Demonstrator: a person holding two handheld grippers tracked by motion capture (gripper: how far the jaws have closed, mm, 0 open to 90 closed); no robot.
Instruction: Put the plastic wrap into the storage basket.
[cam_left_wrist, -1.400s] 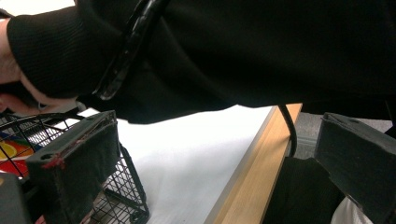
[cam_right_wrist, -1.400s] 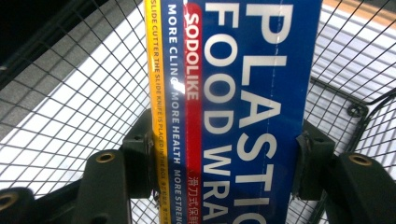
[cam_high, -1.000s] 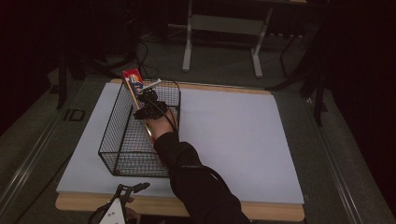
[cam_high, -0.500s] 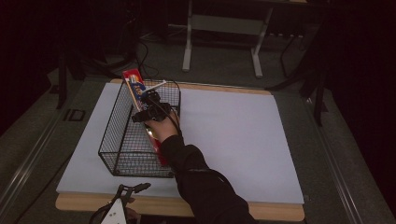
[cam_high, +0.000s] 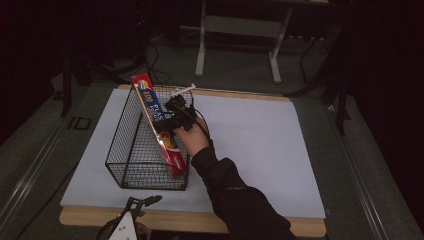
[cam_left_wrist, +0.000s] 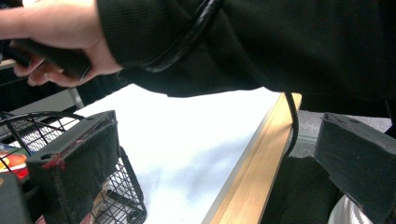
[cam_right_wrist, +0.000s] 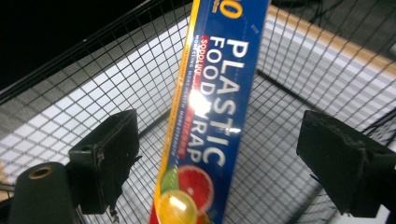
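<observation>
Wire basket (cam_high: 131, 155): black mesh, oblong, open-topped, standing on the left half of the white sheet with its long axis running away from the person. Fine square grid on the walls and floor; rounded rod rim.

Contents: one plastic food wrap box (cam_high: 159, 124), a long, slim carton of glossy card, blue with a red and yellow edge, white lettering and printed citrus fruit near its lower end. It stands slanted along the basket's right wall, its lower end down in the near right corner and its upper end poking above the far rim. In the right gripper view the plastic food wrap box (cam_right_wrist: 212, 112) runs up between the jaws without touching either pad.

Left gripper (cam_high: 131, 222): low at the table's near edge, just in front of the basket. Its jaws are spread wide, foam-faced and empty; in the left gripper view one pad (cam_left_wrist: 77, 165) sits close to the basket's near corner.

Right gripper (cam_high: 176, 106): held in a hand with a dark sleeve, just right of the box's upper part, above the basket's right rim. Its jaws have just been opening and stand apart, the box between them and free.

Table (cam_high: 250, 220): pale wooden edge, covered by a smooth white sheet (cam_high: 260, 150). Everything right of the basket is bare sheet up to the right and far edges; a narrow strip lies open at the left.
</observation>
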